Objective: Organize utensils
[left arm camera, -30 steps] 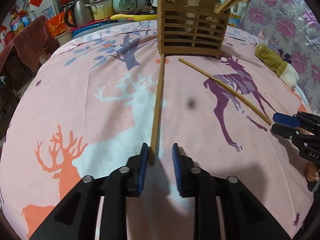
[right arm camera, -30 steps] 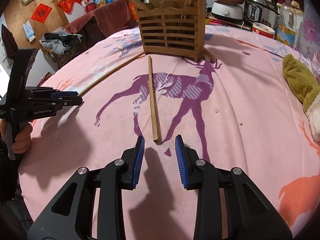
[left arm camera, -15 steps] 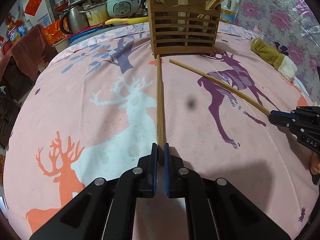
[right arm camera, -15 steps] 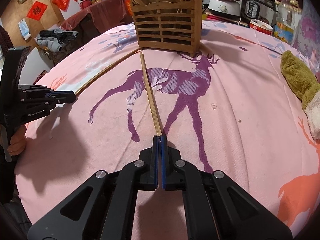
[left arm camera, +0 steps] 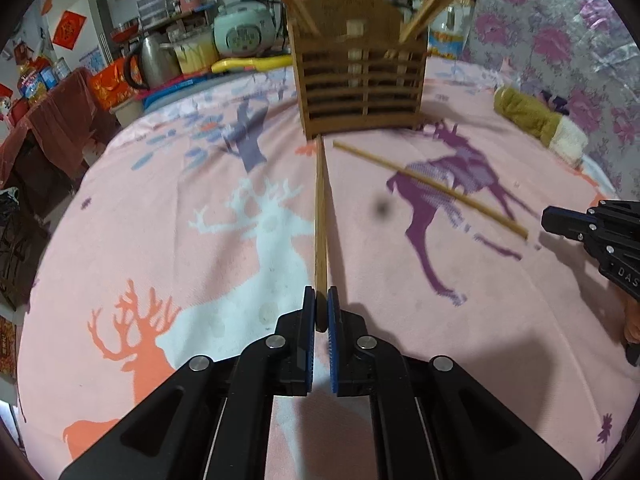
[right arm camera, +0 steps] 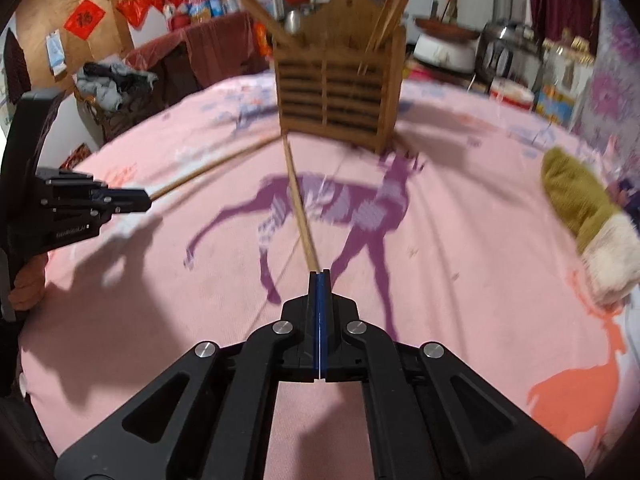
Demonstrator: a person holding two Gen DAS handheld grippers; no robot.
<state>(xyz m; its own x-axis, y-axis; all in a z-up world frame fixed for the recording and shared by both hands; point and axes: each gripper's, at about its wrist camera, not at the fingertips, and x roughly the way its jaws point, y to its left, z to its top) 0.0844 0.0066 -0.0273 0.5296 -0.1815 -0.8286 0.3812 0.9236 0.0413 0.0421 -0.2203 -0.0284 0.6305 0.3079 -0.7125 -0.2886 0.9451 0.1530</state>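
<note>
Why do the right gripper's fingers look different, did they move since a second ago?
Yes. The right gripper had its fingers wide apart just short of the chopstick that points at the wooden holder; now they are shut on the chopstick's near end.

We look forward along each pair of tongs, low over the bed (left arm camera: pixel 160 208). Both views face the wooden holder (left arm camera: pixel 360 88) (right arm camera: pixel 336 92) from close, slightly different sides.

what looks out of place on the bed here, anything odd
Two chopsticks sit outside the wooden holder. The left gripper is shut on one chopstick; the right gripper is shut on the other chopstick. An olive glove lies stray at the edge.
</note>
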